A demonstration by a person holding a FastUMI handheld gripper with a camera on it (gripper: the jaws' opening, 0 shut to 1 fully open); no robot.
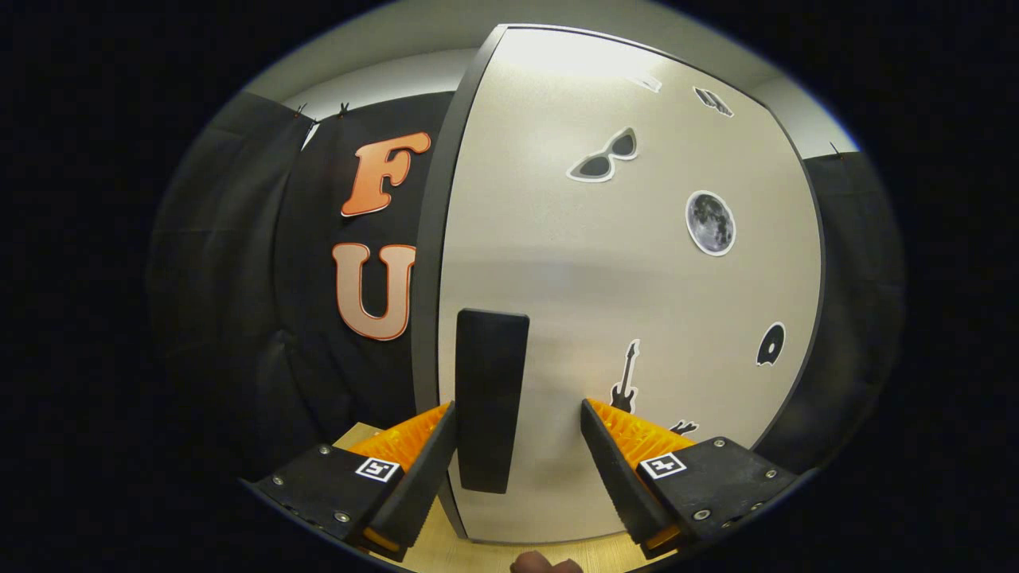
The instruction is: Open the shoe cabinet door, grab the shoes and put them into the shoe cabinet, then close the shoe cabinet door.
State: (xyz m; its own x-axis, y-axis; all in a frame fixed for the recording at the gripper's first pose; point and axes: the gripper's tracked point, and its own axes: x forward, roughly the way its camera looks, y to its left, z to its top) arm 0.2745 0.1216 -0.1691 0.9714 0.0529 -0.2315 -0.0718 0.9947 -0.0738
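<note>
Jaws astride door handle (491,398), untouching.

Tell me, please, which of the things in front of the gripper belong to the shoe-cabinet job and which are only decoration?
Part of the job:
- cabinet door
- black handle, standing between the fingers of the open gripper

Only decoration:
- sunglasses sticker
- moon sticker
- guitar sticker
- disc sticker
</note>
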